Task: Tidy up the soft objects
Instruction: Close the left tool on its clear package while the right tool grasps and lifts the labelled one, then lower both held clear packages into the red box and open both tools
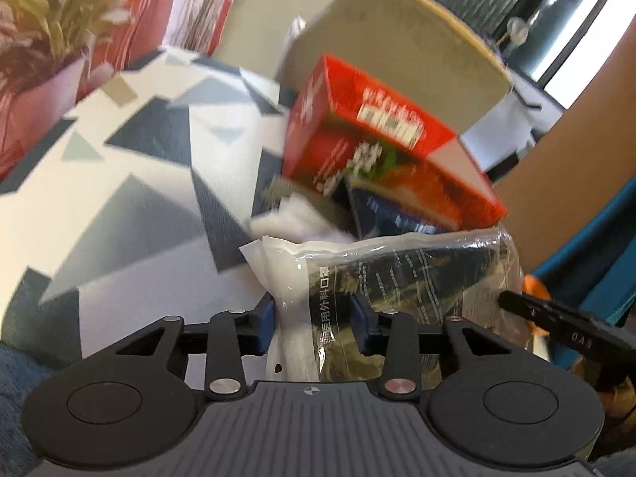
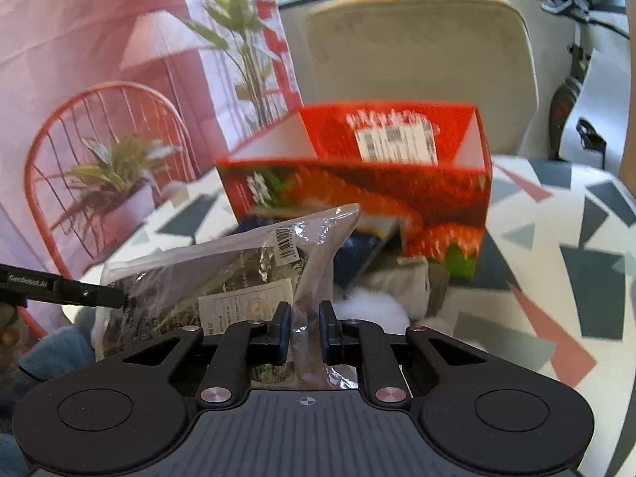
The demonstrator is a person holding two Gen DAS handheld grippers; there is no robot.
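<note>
A clear plastic packet of face masks (image 1: pixel 397 274) (image 2: pixel 222 274) hangs just above the patterned tablecloth, held at both ends. My left gripper (image 1: pixel 312 318) is shut on its white, printed end, with the blue pads pressing on both sides. My right gripper (image 2: pixel 306 330) is shut on the thin film at the other end. Each view shows one black finger of the other gripper beside the packet. Behind the packet stands an open red carton (image 1: pixel 381 151) (image 2: pixel 357 190) printed with strawberries. White fluffy stuff (image 1: pixel 302 222) (image 2: pixel 373 310) and a dark blue item lie at the carton's foot, partly hidden.
The table wears a white cloth (image 1: pixel 139 159) (image 2: pixel 556 238) with grey, blue and pink shapes. A beige chair back (image 1: pixel 397 39) (image 2: pixel 417 59) rises behind the carton. A red printed backdrop with plants is at the left. Blue fabric (image 1: pixel 596 258) lies at the right.
</note>
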